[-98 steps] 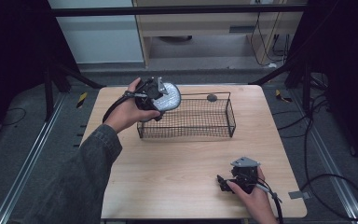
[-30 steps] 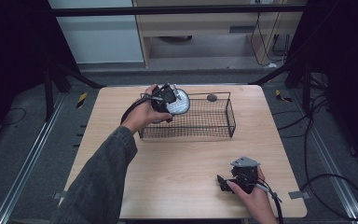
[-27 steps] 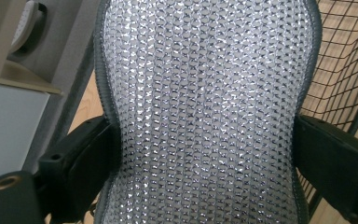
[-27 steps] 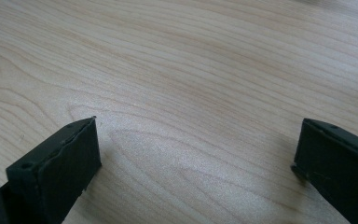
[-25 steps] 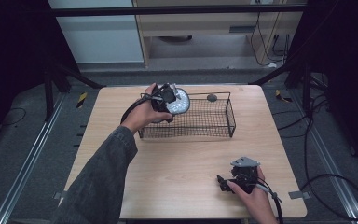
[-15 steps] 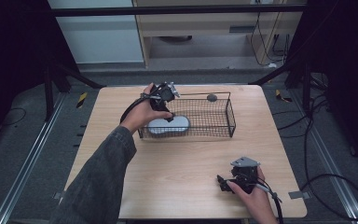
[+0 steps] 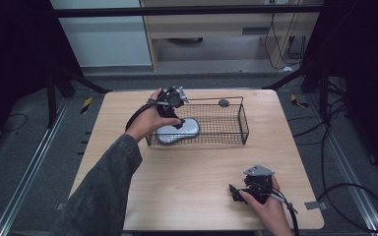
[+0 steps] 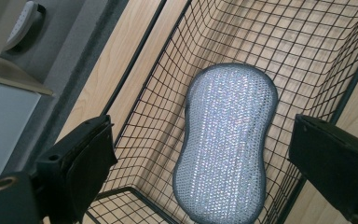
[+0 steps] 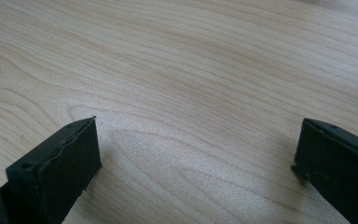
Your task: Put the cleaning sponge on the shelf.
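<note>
The left gripper [image 7: 173, 100] is held over the left end of a wire basket [image 7: 236, 129], the sleeved forearm stretched forward from the table's near left edge and the hand wrapped round the tool. Its 2 jaws are spread wide and empty above a silvery scrubber [image 8: 227, 142], which is seen lying flat on the basket floor at that end. The right gripper [image 7: 248, 188] is rested low at the table's near right corner, jaws parted over bare wood, nothing grasped. The basket is set toward the far side of a pale wooden table [image 7: 192, 177]. A small dark object [image 7: 223, 103] is seen just behind the basket's far rim. Grey floor and black frame legs are seen around the table.
</note>
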The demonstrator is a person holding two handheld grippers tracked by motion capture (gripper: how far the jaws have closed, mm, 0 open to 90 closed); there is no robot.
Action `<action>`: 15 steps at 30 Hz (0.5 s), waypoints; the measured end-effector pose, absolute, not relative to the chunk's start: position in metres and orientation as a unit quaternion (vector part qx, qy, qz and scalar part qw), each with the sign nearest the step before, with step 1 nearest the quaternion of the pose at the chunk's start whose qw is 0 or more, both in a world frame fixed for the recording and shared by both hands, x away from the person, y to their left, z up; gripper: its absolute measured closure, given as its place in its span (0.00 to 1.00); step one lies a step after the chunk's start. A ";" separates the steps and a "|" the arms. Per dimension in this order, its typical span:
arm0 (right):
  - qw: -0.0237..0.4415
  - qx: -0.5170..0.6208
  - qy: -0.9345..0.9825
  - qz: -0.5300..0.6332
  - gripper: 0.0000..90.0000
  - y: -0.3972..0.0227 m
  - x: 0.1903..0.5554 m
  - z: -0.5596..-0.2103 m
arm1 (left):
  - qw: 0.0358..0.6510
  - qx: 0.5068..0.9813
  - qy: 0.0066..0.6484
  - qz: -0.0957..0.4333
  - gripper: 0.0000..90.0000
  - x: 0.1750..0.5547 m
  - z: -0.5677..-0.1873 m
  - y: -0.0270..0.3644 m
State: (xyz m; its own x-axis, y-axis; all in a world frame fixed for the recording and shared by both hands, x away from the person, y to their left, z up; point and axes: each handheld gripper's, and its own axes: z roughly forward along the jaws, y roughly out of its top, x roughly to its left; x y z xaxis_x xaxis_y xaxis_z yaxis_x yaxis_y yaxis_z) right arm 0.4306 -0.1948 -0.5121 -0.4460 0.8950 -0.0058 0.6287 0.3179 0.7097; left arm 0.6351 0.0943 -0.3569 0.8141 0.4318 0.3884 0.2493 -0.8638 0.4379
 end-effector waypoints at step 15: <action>0.205 0.485 0.786 0.325 0.00 -0.195 0.431 -0.512 | 0.202 0.934 0.177 0.235 0.05 0.621 -0.360 0.091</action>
State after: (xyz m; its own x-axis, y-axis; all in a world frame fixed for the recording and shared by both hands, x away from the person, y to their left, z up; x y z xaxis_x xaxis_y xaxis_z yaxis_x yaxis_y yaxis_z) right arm 0.4306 -0.1949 -0.5122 -0.4462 0.8949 -0.0062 0.6283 0.3182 0.7099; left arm 0.6214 0.0907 -0.3601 0.8263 0.4261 0.3683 0.2357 -0.8556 0.4609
